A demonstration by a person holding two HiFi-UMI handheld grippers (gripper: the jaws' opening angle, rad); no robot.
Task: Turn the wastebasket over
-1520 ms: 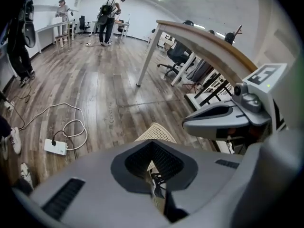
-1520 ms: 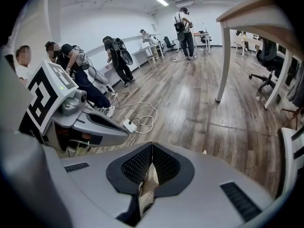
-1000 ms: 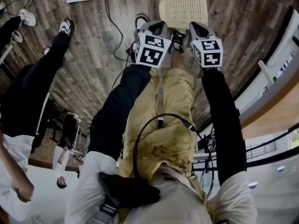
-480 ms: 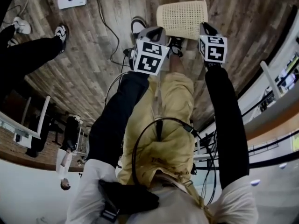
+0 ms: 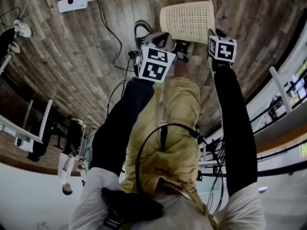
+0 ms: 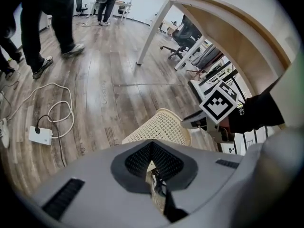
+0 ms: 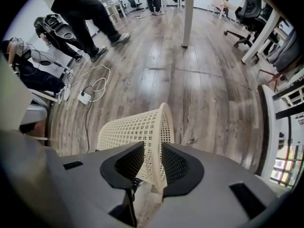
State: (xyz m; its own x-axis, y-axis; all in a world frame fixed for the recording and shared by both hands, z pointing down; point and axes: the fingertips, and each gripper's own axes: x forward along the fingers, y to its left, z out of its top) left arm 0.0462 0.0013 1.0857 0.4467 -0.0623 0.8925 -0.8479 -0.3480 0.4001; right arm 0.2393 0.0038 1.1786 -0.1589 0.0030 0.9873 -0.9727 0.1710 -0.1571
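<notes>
Now lower, right tongs (image 7: 152, 161) are opening astride the wastebasket (image 7: 133, 129) rim.

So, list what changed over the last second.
The right claw swung out to the wastebasket rim; its jaws are opening around it. A bystander at left walked nearly out of view. The left claw stayed near the wastebasket, still on its side.

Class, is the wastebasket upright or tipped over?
Tipped: the wastebasket lies on its side on the wooden floor, mouth facing sideways.
</notes>
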